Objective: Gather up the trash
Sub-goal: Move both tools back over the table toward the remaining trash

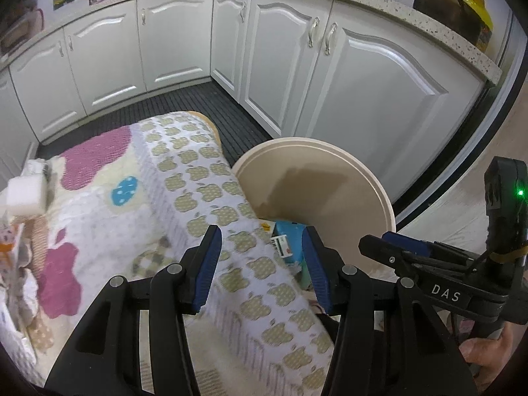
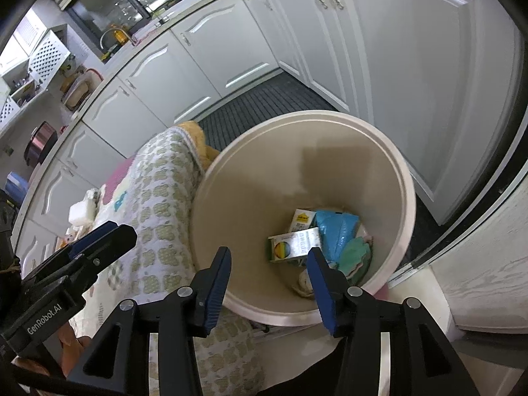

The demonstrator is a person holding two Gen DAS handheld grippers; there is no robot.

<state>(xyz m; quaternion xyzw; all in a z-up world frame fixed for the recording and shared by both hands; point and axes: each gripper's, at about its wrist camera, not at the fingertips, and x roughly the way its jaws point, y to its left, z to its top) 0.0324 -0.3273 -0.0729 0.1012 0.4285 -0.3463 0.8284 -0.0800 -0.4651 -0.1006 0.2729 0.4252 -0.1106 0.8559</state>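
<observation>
A: Hanging over the bin [image 2: 401,178], is the right claw [image 2: 269,288] gripping anything?

B: No, both it and the left claw [image 1: 260,269] gape empty; the trash [image 2: 325,237] lies in the bin, centre-right of frame.

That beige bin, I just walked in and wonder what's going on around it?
A person is collecting trash with two handheld grippers. The right gripper hangs open and empty above the beige bin, where small cartons and a blue packet already lie. The left gripper is open and empty over the patterned cloth beside the bin.
</observation>
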